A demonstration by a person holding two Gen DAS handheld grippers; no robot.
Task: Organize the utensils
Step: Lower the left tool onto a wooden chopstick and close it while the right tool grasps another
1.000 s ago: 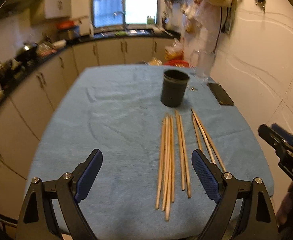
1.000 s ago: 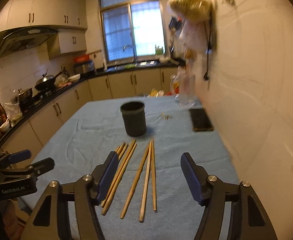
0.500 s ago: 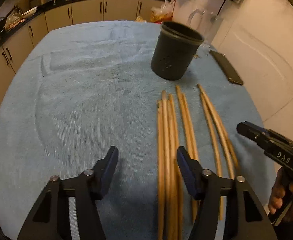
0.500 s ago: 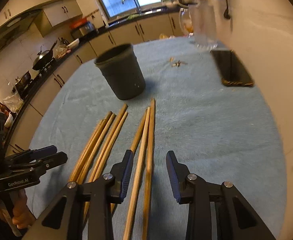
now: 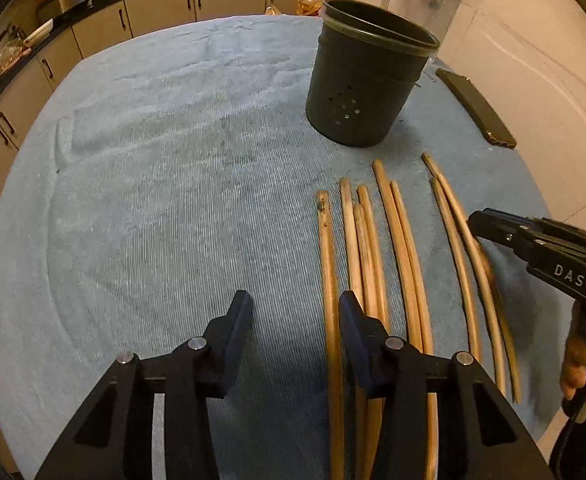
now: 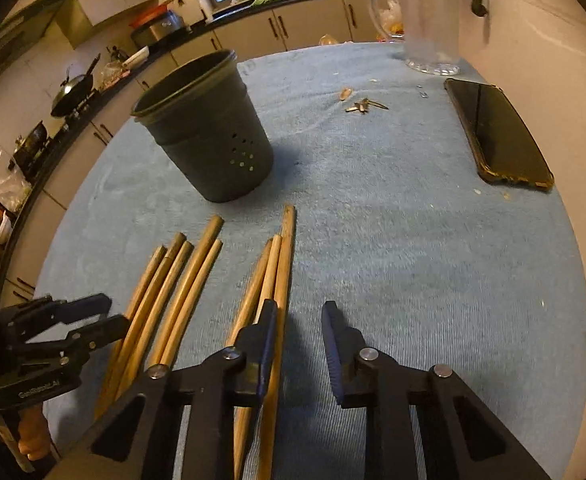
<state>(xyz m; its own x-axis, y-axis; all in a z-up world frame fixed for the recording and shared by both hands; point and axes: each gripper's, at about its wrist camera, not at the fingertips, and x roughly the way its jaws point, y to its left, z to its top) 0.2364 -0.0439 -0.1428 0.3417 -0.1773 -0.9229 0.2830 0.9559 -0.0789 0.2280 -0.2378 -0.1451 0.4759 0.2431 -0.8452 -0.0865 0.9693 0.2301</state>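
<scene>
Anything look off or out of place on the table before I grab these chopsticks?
The dark utensil holder stands upright and the chopsticks lie loosely fanned, none broken that I can see. What does not belong: a phone lies flat near the wall, and small bits of debris sit scattered on the blue cloth beyond the holder.

Two low, close views toward chopsticks (image 5: 367, 248) and holder (image 6: 209, 140)

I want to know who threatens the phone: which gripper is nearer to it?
Right. The right gripper sits over the chopsticks nearest the phone; the left gripper lies farther across the row.
</scene>
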